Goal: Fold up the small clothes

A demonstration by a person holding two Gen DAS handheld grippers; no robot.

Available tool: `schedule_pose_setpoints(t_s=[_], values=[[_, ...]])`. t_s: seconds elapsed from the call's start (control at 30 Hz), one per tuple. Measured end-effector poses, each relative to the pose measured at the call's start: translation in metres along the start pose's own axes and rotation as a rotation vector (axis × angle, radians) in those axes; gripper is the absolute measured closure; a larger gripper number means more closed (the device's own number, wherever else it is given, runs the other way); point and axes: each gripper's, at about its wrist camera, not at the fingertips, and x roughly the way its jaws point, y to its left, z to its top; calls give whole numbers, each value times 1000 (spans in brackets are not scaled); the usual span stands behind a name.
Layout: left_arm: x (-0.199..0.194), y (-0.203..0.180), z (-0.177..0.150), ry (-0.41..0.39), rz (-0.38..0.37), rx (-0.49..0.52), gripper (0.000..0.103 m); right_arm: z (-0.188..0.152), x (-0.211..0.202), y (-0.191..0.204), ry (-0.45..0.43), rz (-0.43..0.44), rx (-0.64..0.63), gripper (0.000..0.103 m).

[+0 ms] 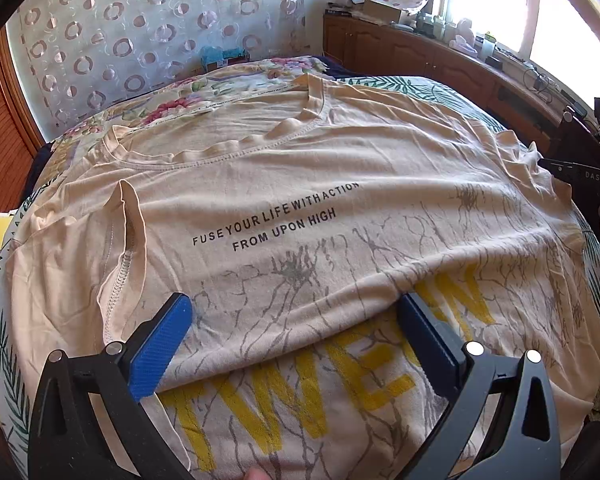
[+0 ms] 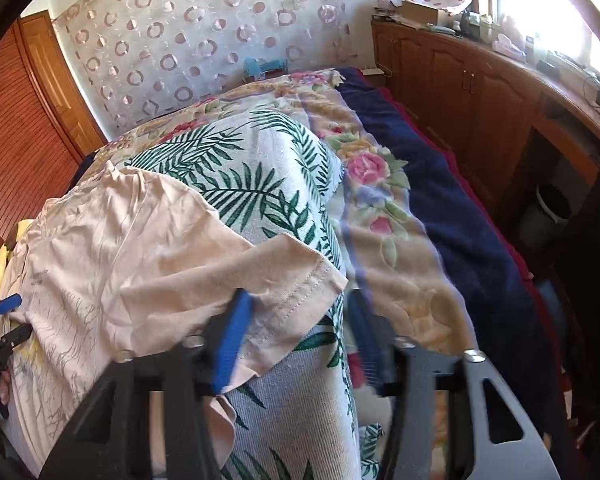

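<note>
My left gripper has its jaws spread wide, one blue pad on either side of a folded-over edge of the beige T-shirt without pressing it, so I read that fold as laid down and let go. My right gripper has its jaws partly drawn in around the hem of the shirt's sleeve; the near pad sits against the cloth and the far one is blurred, so I cannot tell whether the sleeve is truly pinched. The sleeve hangs out past the body of the shirt toward the right edge of the bed, which is likely why I have gone for it: it has to come inward before the shirt can be halved. The shirt itself lies flat and printed side up across the near half of the bed, neckline toward the far end, on a palm-leaf sheet with a floral quilt and a dark blue blanket beyond, toward the wooden cabinets.
</note>
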Motion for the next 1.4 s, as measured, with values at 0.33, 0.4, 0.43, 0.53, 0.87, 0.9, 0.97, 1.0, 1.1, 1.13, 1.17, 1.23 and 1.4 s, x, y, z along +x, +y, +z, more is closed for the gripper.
schedule_pose_setpoints(t_s=[0.33,0.4,0.43,0.53,0.87,0.9,0.97,1.0,1.1,1.13,1.17,1.23,1.4], values=[[-1,-1,0,1,-1,0,0,1,-18,24,-104,-9,-94,100],[-2,0,0,5,-7,1,1,7,-29,39,-131,16,-120,100],[-3,1,0,4,-10,-5,1,10,-33,47,-144,31,-135,100],[-13,10,1,-21,-16,-44,1,19,-45,75,-177,98,-180,100],[-70,48,-5,-144,47,-125,1,30,-36,205,-143,377,-358,100],[-73,51,-7,-147,50,-134,1,29,-32,212,-138,386,-372,99],[-76,54,-10,-150,50,-143,1,28,-27,223,-132,376,-399,92],[-77,55,-11,-150,52,-145,1,28,-25,223,-136,367,-403,88],[-78,56,-14,-152,56,-145,1,26,-21,211,-127,325,-404,79],[-78,55,-15,-153,58,-145,1,24,-17,212,-119,308,-400,76],[-77,55,-15,-154,56,-144,1,21,-14,205,-108,286,-394,75],[-78,55,-15,-159,52,-148,1,14,-16,198,-78,243,-385,74],[-78,50,-16,-163,42,-147,1,-9,-7,182,7,173,-347,74]])
